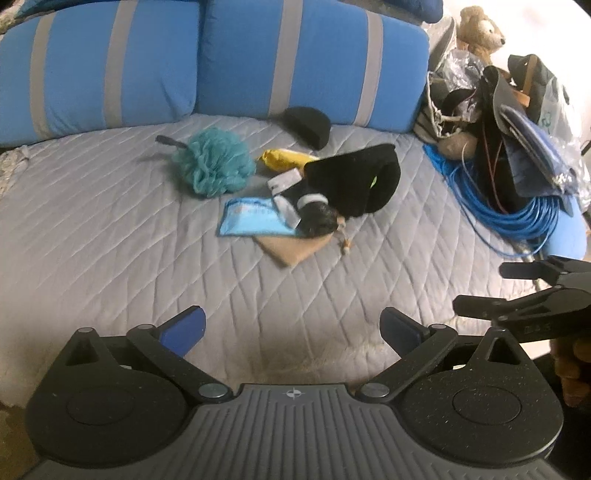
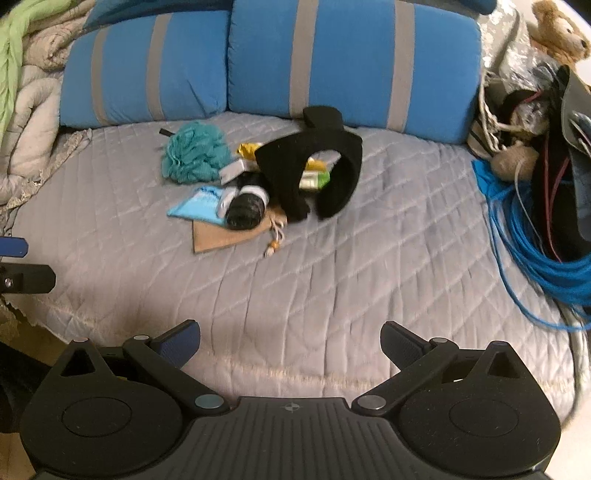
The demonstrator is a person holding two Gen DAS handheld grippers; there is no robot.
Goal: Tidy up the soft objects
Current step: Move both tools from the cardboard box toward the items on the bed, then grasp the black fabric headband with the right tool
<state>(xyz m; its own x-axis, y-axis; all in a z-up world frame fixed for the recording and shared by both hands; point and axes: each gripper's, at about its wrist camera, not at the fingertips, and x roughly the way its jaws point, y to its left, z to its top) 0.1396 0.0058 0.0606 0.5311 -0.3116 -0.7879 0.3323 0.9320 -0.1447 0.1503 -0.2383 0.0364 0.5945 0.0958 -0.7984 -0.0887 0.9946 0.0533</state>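
1. At your far left, in the right wrist view, a crumpled beige quilt [image 2: 33, 110] and a green cloth [image 2: 14, 40] are heaped beside two blue striped pillows [image 1: 221, 59] that line the far edge of the grey quilted bed cover [image 1: 110, 229].
2. Your left gripper [image 1: 291, 330] hovers over the near edge of the cover, fingers spread wide and holding nothing.
3. The soft things lie in one cluster in the middle of the cover: a teal bath pouf [image 1: 214, 162] at its left, then a yellow packet [image 1: 284, 158], a light blue pouch [image 1: 255, 218] on a tan drawstring bag [image 1: 295, 247], and a dark rolled bundle [image 1: 317, 218] on top of both.
4. A black neck pillow [image 1: 354, 181] covers the right side of that cluster; a black beanie [image 1: 308, 123] rests farther back, against the pillows.
5. Nothing lies between your grippers and the cluster.
6. Your right gripper [image 2: 290, 341] is likewise released, empty, low over the near edge.
7. At right, a coil of blue cable [image 1: 517, 206] lies by a pile of bags [image 1: 517, 122]; what they hold is too jumbled to tell.
8. A teddy bear [image 1: 480, 31] sits behind them.
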